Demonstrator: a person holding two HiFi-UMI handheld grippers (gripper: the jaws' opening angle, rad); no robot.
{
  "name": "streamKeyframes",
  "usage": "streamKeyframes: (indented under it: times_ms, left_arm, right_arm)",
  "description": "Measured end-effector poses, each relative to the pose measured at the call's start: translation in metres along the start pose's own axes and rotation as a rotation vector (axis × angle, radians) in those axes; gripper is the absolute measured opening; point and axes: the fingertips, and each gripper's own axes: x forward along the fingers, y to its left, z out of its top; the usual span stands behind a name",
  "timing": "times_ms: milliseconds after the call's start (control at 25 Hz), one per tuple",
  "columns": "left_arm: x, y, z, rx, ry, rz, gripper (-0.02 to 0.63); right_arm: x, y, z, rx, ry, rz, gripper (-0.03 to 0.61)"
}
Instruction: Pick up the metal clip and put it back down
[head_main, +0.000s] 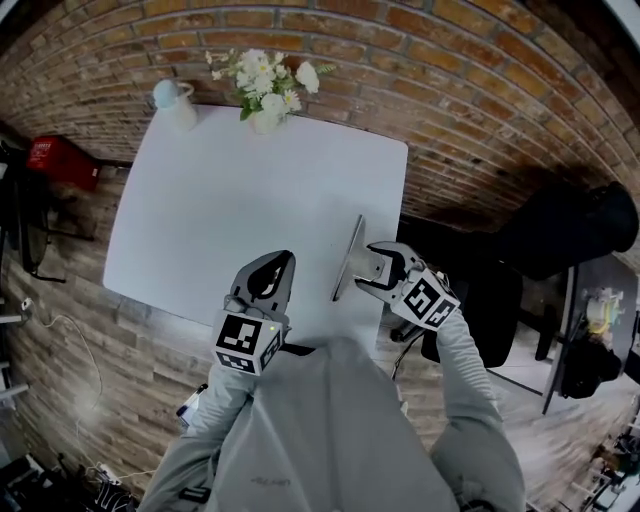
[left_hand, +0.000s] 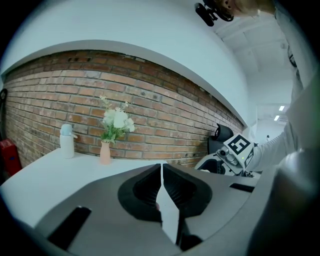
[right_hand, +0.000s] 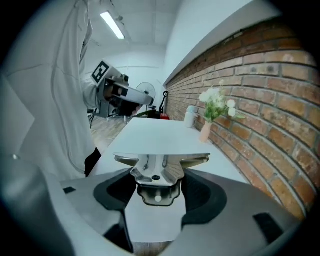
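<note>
The metal clip (head_main: 349, 262), a shiny steel clamp with a long flat bar across its mouth, sits in the right gripper (head_main: 383, 271) over the near right part of the square white table (head_main: 230, 200) in the head view. The bar stands on edge there, and I cannot tell whether it touches the tabletop. The left gripper (head_main: 270, 284) hangs beside it at the table's near edge, taking no part.

In the left gripper view, the left gripper's (left_hand: 161, 172) black jaws meet with nothing between them.

In the right gripper view, the right gripper's (right_hand: 156, 189) jaws are clamped on the clip's (right_hand: 155, 172) rear tab, and the bar lies level across the frame with the table (right_hand: 160, 132) behind it.

The clip looks grasped, so setting it down is probably next. For that, I would lower it with the bar level (a tilted bar would land on one end and twist in the grip), well inside the table edge, and part the jaws only once it rests.
</note>
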Motion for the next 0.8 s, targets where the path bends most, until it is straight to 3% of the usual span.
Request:
streamKeyframes:
  times_ms: [480,800]
  left_arm:
    - [0.001,-0.014,0.036,0.049,-0.072,-0.069,0.034]
    - [0.0,-0.022,0.047,0.059,-0.087,-0.094,0.034]
  right_arm:
    - [-0.087,-0.028,0.069,0.124,-0.293,-0.337,0.295]
    - [-0.142,-0.031,0.083,0.243,-0.463,-0.555,0.295]
